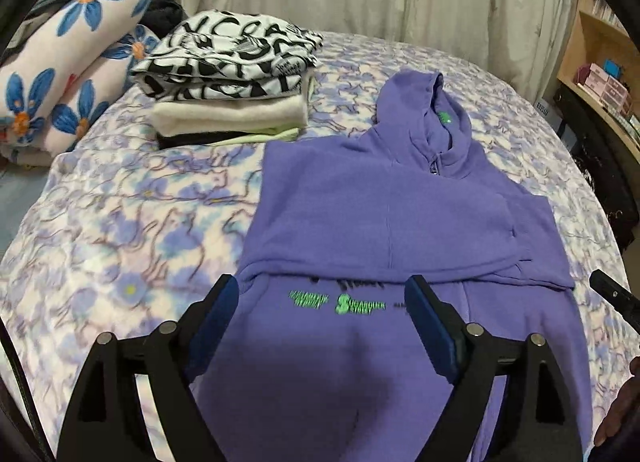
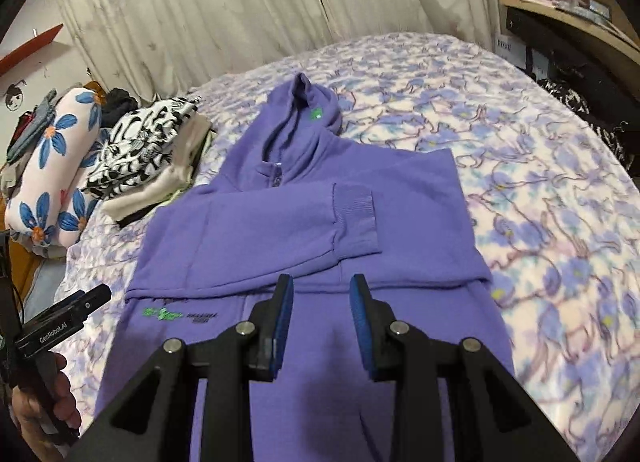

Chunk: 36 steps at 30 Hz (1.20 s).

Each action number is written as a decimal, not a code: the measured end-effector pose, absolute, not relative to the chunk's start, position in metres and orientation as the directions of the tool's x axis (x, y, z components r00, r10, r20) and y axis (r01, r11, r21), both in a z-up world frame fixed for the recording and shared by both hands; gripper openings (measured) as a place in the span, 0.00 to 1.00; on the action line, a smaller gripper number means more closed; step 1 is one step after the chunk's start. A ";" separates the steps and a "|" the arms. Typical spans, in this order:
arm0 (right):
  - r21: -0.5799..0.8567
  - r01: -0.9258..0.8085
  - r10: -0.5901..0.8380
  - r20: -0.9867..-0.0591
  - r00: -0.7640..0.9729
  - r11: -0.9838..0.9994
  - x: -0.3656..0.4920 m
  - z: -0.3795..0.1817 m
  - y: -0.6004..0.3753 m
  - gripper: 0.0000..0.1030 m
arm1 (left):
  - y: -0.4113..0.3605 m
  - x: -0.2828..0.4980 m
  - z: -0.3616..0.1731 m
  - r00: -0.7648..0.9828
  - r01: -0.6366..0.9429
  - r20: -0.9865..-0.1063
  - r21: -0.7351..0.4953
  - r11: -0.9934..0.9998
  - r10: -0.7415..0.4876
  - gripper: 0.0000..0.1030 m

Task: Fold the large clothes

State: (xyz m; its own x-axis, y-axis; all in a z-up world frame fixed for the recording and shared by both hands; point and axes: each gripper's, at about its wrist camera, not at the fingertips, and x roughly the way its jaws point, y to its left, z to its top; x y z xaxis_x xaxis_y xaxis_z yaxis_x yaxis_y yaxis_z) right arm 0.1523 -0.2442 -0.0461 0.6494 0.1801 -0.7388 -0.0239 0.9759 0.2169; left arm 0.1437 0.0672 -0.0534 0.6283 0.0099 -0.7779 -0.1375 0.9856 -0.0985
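Purple hoodie (image 1: 400, 214) lies flat at frame center on the bed (image 1: 120, 222), sleeves folded across. Left tongs (image 1: 320, 294) are wide open and empty; right tongs (image 2: 322, 294) are partly open and empty.

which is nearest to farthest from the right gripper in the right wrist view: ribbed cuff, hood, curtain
From the right gripper:
1. ribbed cuff, just ahead, slightly right, on the folded sleeve.
2. hood, farther up the bed, slightly left.
3. curtain, behind the bed.

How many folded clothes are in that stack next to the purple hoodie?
4 layers show, though more may be hidden: black-and-white print top, cream fleece under it, pale green piece below that, black garment at the bottom.
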 end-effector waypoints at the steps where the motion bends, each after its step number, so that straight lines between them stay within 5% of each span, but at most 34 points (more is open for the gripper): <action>1: 0.215 -0.023 0.178 -0.737 0.652 0.976 0.147 -0.043 -0.244 0.29 | 0.068 0.139 -0.050 0.631 -0.143 -0.776 -0.095 0.985 0.017 0.83; 15: 0.161 -0.030 0.139 -0.724 0.676 0.986 0.076 -0.021 -0.230 0.48 | 0.091 0.061 -0.020 0.630 -0.198 -0.774 -0.078 0.977 0.066 0.95; 36: 0.137 -0.011 0.110 -0.741 0.662 0.991 0.001 -0.036 -0.242 0.50 | 0.093 -0.022 -0.033 0.618 -0.159 -0.785 -0.077 0.984 0.038 0.96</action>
